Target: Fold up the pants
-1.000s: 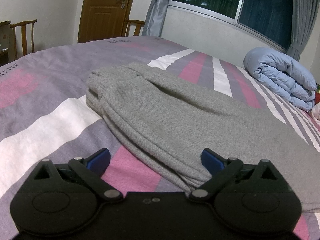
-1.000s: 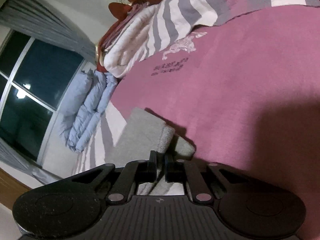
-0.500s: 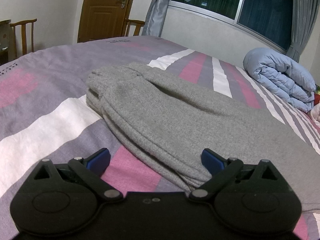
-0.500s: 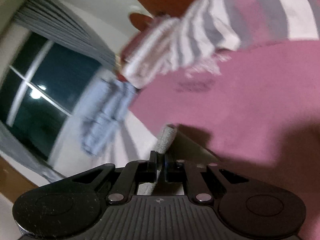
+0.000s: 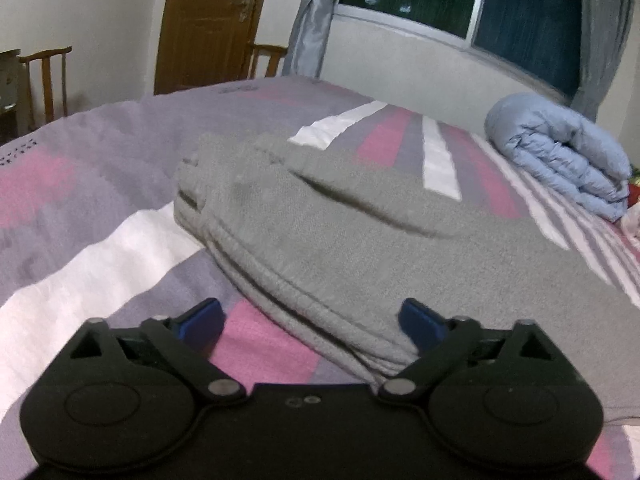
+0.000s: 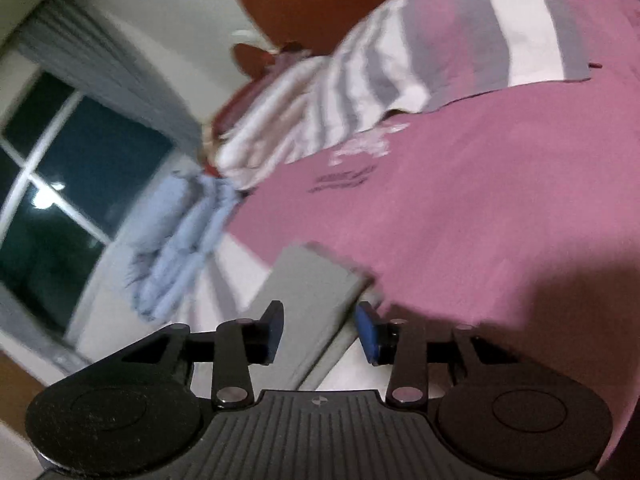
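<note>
Left gripper (image 5: 310,322) fingers closing, still wide; right gripper (image 6: 320,334) fingers opening.

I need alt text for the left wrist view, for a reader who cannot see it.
Folded grey pants lie on a striped pink, grey and white bedspread. The left gripper is low in front, its jaws closing around the pants' near edge without pressing. A rolled blue quilt lies behind.
</note>
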Tool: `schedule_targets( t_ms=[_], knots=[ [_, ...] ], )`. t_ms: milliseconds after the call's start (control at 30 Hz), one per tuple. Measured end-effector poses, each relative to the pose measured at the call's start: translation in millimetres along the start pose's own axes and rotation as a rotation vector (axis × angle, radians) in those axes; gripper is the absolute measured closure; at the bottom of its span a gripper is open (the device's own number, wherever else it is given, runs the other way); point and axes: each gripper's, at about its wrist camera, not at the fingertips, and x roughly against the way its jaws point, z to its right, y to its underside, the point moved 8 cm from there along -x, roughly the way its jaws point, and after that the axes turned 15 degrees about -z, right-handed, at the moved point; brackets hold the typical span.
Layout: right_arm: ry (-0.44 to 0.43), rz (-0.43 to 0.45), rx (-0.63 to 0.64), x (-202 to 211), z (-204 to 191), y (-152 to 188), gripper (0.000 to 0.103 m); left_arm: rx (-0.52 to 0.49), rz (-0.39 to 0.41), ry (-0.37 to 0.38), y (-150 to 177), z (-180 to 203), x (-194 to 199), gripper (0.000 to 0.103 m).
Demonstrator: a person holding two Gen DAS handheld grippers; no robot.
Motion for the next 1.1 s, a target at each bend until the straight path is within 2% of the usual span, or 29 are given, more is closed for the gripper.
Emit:
schedule_targets(
  t_ms=[100, 167, 200, 233, 333, 467, 600, 700, 767, 933, 1100],
  knots=[
    [-0.063, -0.009, 0.028, 3.4, -28.4, 32.2, 0.062, 0.038, 0.015, 0.06, 0.4, -1.1, 10.7, 0.037],
    [-0.088, -0.047, 0.046, -4.7, -47.2, 55.6, 0.058, 0.054, 0.023, 0.1, 1.3, -1.5, 18.1, 0.052],
    [-0.09, -0.08, 0.105, -9.6, -61.8, 63.3, 0.058, 0.056, 0.02, 0.124, 2.0, -0.6, 21.0, 0.057],
    [-0.092, -0.075, 0.167, -11.7, -75.7, 66.1, 0.056, 0.053, 0.02, 0.144, 3.0, 0.9, 23.8, 0.062],
    [-0.087, -0.067, 0.226, -10.3, -92.0, 73.7, 0.03, 0.074, 0.015, 0.192, 5.0, -0.9, 27.7, 0.064],
    [-0.082, -0.076, 0.244, -7.2, -93.2, 81.4, 0.03, 0.137, 0.009, 0.183, -1.1, -15.1, 17.4, 0.065],
    [-0.068, -0.087, 0.218, -3.9, -81.7, 80.1, 0.03, 0.138, 0.032, 0.185, -14.0, -17.5, 9.0, 0.066],
    [-0.056, -0.092, 0.214, -1.9, -78.6, 79.7, 0.03, 0.122, 0.007, 0.152, -15.3, -15.3, -0.9, 0.081],
    [-0.053, -0.097, 0.222, -1.8, -78.4, 79.8, 0.03, 0.118, 0.013, 0.144, -16.7, -15.4, -0.7, 0.087],
    [-0.041, -0.115, 0.246, -5.7, -80.3, 82.6, 0.03, 0.067, 0.023, 0.108, -20.2, -10.1, -0.6, 0.089],
    [-0.035, -0.125, 0.249, -7.5, -79.9, 84.0, 0.03, 0.068, 0.022, 0.112, -20.8, -9.7, -1.5, 0.089]
  ],
)
